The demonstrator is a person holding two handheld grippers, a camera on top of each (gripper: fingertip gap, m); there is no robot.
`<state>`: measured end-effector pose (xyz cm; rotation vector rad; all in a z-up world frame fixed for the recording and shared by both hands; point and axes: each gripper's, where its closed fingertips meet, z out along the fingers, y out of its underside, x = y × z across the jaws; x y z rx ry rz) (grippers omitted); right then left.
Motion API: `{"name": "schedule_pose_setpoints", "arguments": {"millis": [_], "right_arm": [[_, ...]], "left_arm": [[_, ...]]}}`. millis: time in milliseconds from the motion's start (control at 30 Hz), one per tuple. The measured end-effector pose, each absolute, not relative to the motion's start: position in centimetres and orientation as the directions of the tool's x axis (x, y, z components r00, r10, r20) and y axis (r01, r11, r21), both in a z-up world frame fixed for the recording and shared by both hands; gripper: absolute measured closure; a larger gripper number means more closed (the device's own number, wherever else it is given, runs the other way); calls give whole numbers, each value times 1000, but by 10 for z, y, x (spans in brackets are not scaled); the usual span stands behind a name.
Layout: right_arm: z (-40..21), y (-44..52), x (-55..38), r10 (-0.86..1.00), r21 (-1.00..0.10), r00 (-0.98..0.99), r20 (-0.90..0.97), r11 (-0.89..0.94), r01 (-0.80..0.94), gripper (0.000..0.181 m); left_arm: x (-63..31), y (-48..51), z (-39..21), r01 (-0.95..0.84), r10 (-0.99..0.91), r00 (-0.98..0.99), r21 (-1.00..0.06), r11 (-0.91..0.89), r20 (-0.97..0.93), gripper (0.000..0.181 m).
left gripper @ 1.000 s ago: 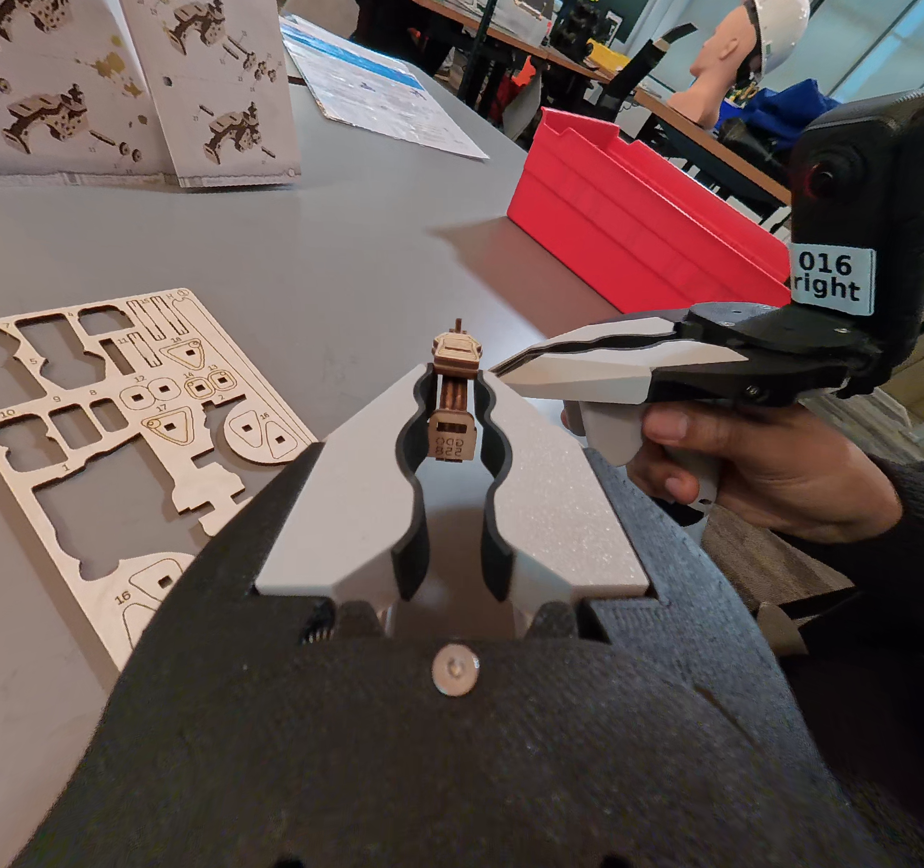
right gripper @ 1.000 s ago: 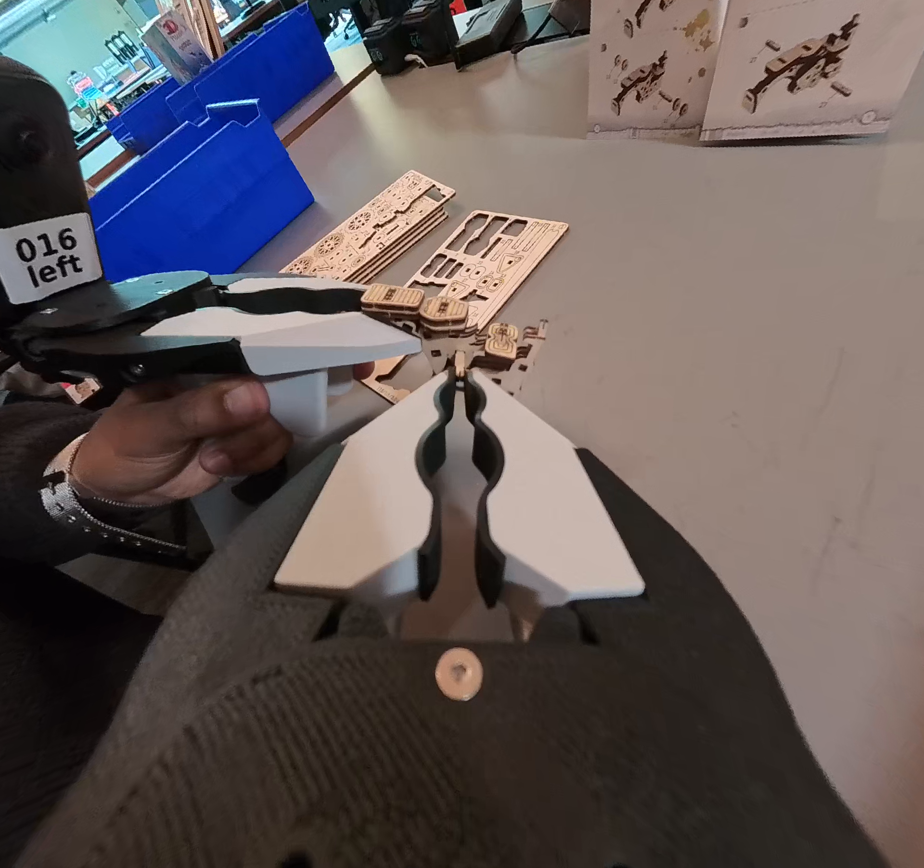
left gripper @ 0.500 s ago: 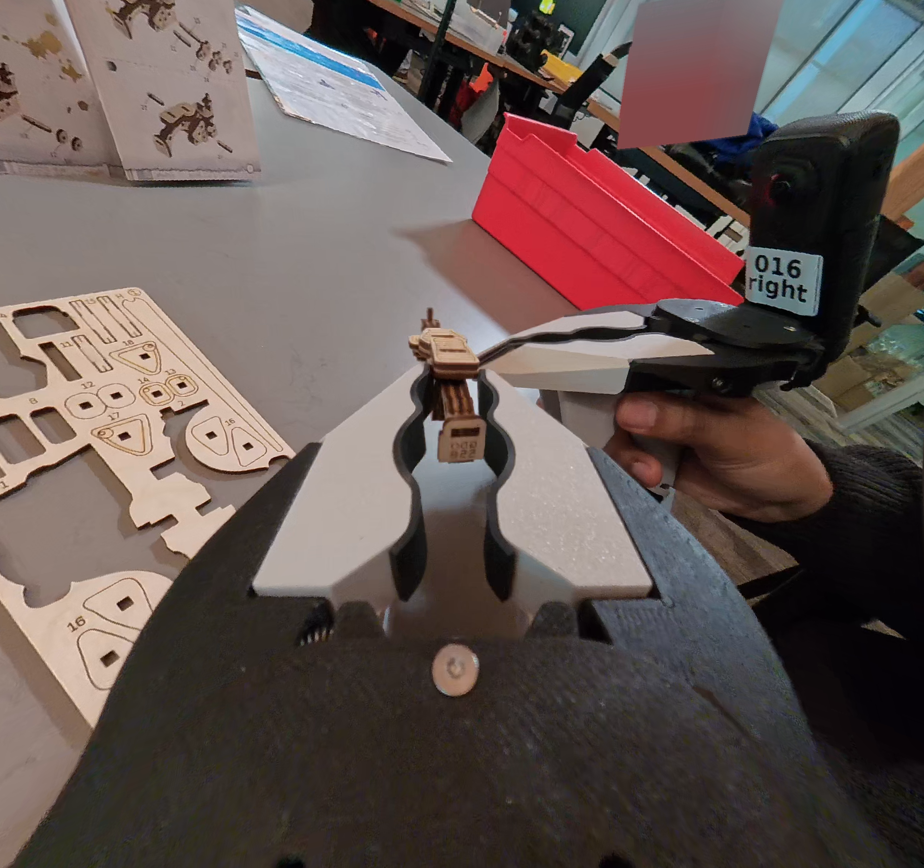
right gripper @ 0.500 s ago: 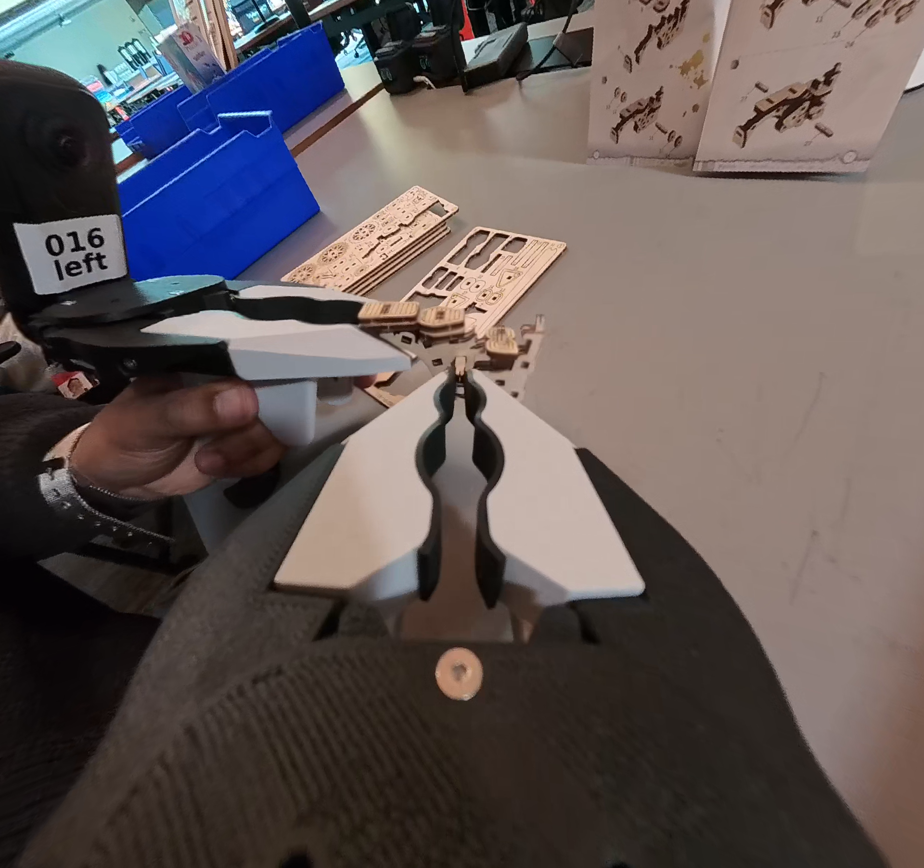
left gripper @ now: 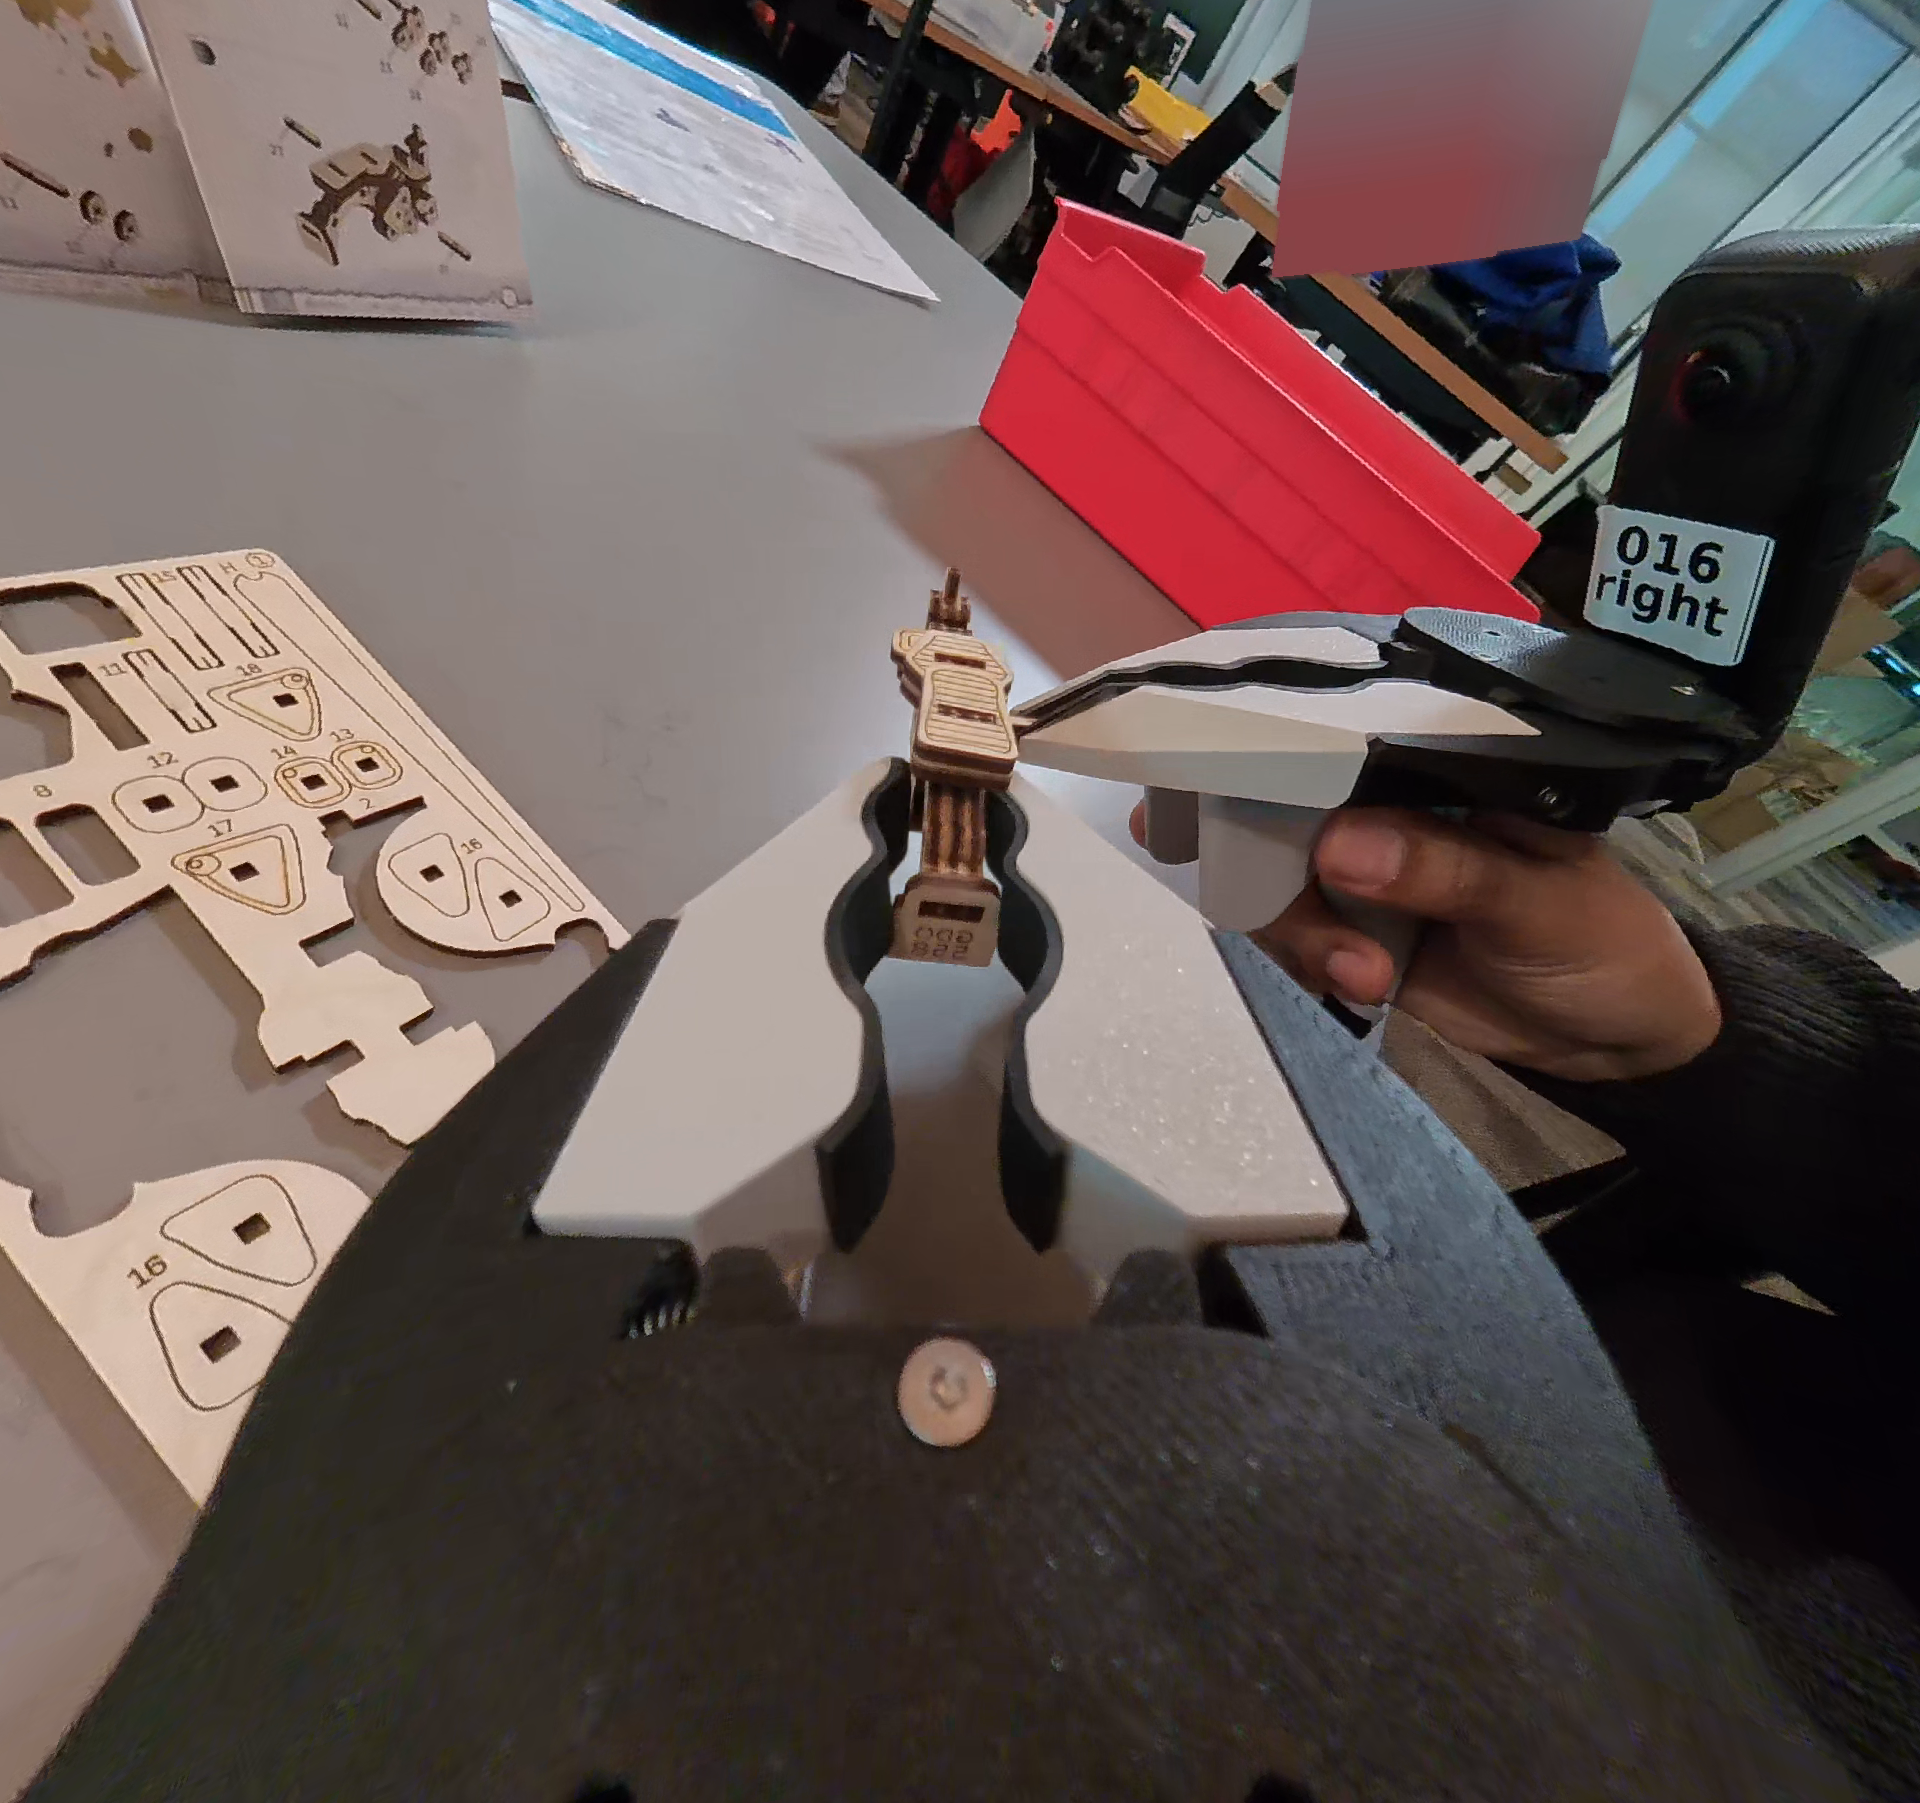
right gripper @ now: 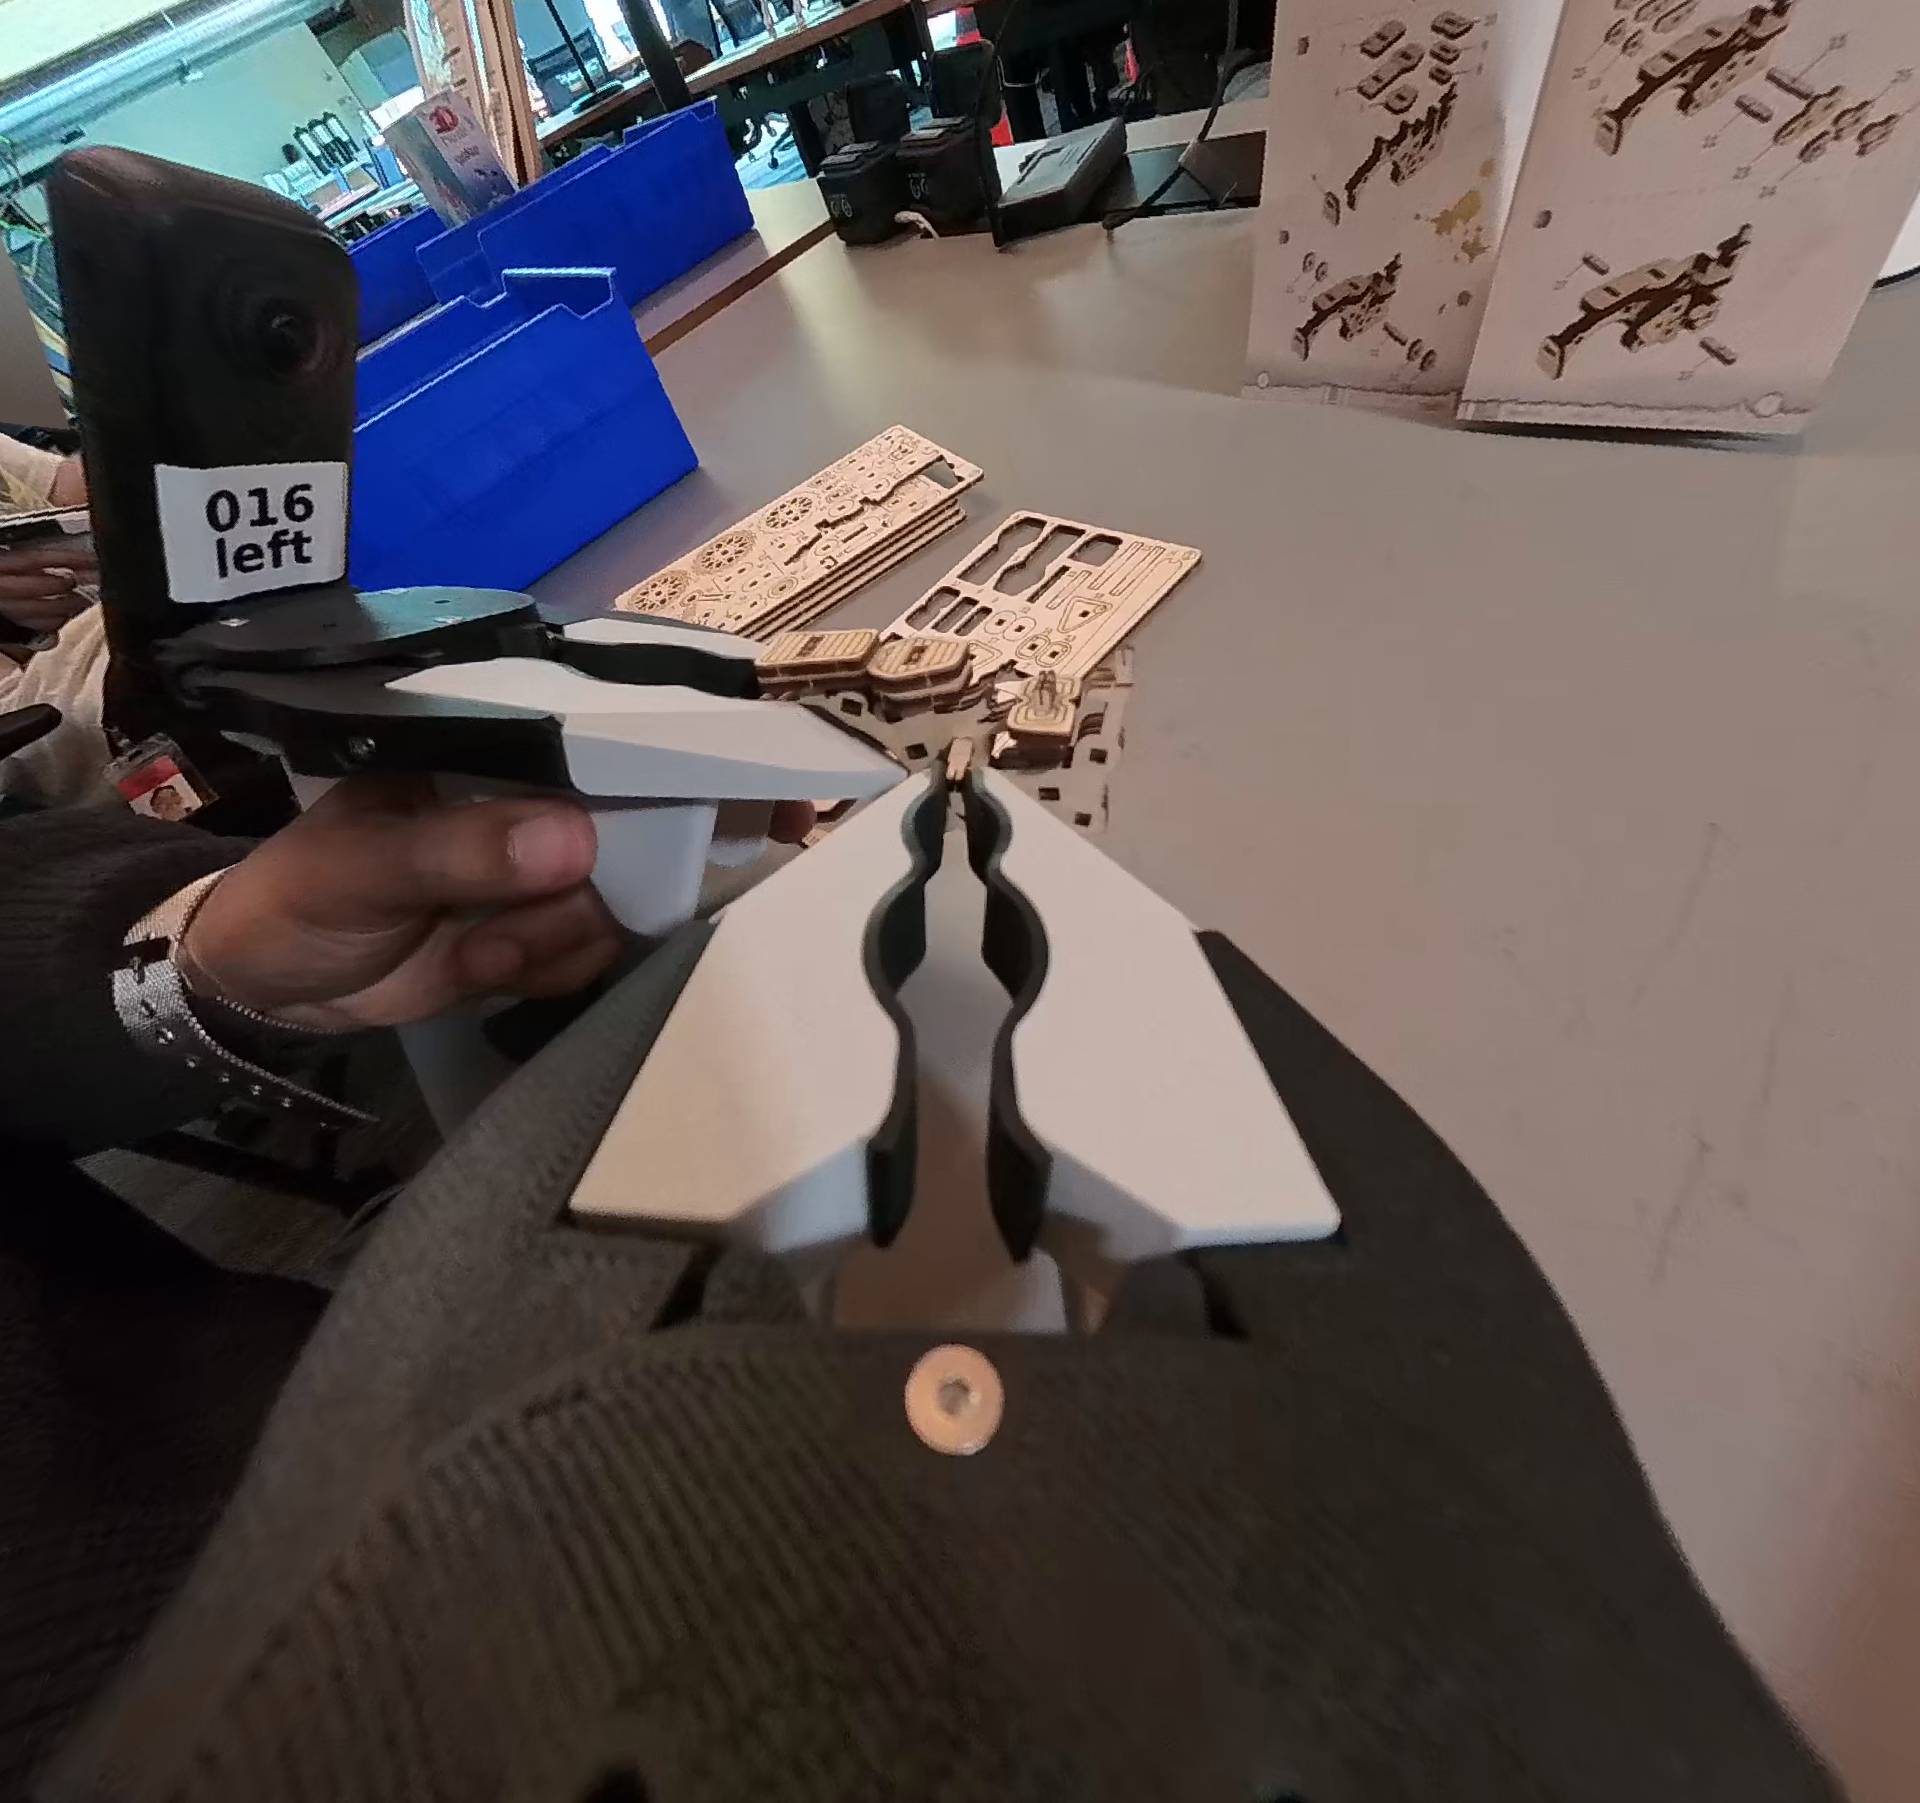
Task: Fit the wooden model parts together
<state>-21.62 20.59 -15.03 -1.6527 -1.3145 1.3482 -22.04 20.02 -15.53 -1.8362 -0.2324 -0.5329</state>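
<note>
My left gripper (left gripper: 956,797) is shut on a partly built wooden model assembly (left gripper: 954,714), which sticks forward and up past the fingertips above the grey table (left gripper: 644,465). My right gripper (right gripper: 951,782) is shut on a small thin wooden part (right gripper: 956,754). In the left wrist view the right gripper (left gripper: 1023,714) comes in from the right with its tip against the assembly's side. In the right wrist view the left gripper (right gripper: 790,704) comes in from the left, holding the assembly (right gripper: 862,662) just beyond my tip.
A punched wooden parts sheet (left gripper: 208,818) lies at the left, also showing in the right wrist view (right gripper: 1081,590) beside a stack of sheets (right gripper: 831,538). Instruction pages (right gripper: 1558,143) stand at the back. A red bin (left gripper: 1247,465) is at the right, a blue bin (right gripper: 520,434) at the left. My left and right fingertips are right by each other.
Both grippers stay shut on their parts and stay tip to tip. The pair has shifted and tilted slightly over the table; the right tip is still against the assembly's side.
</note>
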Motion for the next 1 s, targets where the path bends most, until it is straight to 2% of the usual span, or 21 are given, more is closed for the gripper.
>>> {"name": "schedule_pose_setpoints", "arguments": {"millis": [333,600,1000], "right_arm": [[-151,204,-215,948,-903,-26,-318,-295,312,179],[-151,204,-214,948,-904,-33,-318,-293,312,179],[-152,203,-213,955,-908,-34,-294,-268,321,179]], "left_arm": [[-219,199,-154,392,-126,883,-858,-332,452,171],[-218,199,-153,307,-140,918,-890,-337,370,171],[-215,198,-156,310,-136,917,-884,-351,376,171]]}}
